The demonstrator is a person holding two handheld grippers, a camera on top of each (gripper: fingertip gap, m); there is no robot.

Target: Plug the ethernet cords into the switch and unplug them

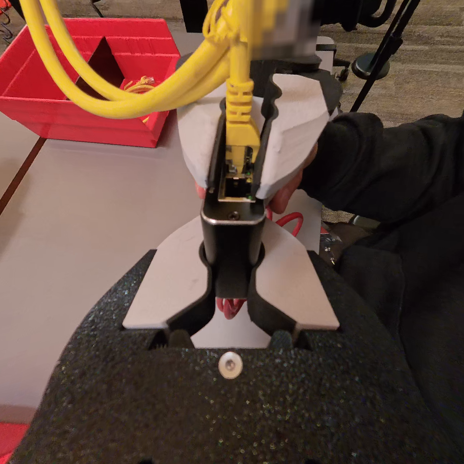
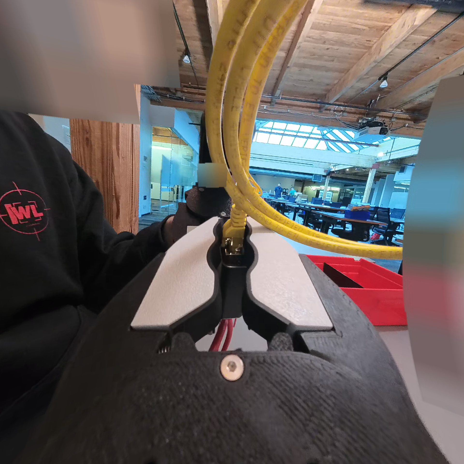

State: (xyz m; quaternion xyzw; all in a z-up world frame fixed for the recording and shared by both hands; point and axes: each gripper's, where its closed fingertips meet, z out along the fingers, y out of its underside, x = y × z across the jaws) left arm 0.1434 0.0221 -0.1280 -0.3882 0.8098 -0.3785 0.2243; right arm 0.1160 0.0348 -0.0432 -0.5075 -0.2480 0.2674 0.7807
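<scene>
The black switch (image 1: 232, 241) is held off the grey table (image 1: 100, 200), ports up. My left gripper (image 1: 232, 233) is shut on its near end. My right gripper (image 1: 234, 189) comes from the far side and is shut on the other end, its fingers (image 1: 288, 140) flanking the ports. A yellow ethernet plug (image 1: 241, 130) sits in a port between those fingers; the port nearer me (image 1: 236, 188) is empty. The yellow cord (image 1: 113, 100) loops up and left. The right wrist view shows my right gripper (image 2: 233, 226) clamped on the switch (image 2: 233, 288), the plug (image 2: 234, 231) at its tips and the cord (image 2: 226, 100) above.
A red bin (image 1: 75, 88) with more yellow cords (image 1: 140, 85) stands at the table's far left, also in the right wrist view (image 2: 364, 288). Red cords (image 1: 288, 223) lie under the switch. A person's black sleeve (image 1: 376, 163) is at the right. A stand base (image 1: 369, 65) is on the floor. There is about 8 centimeters between the tips of the two grippers.
</scene>
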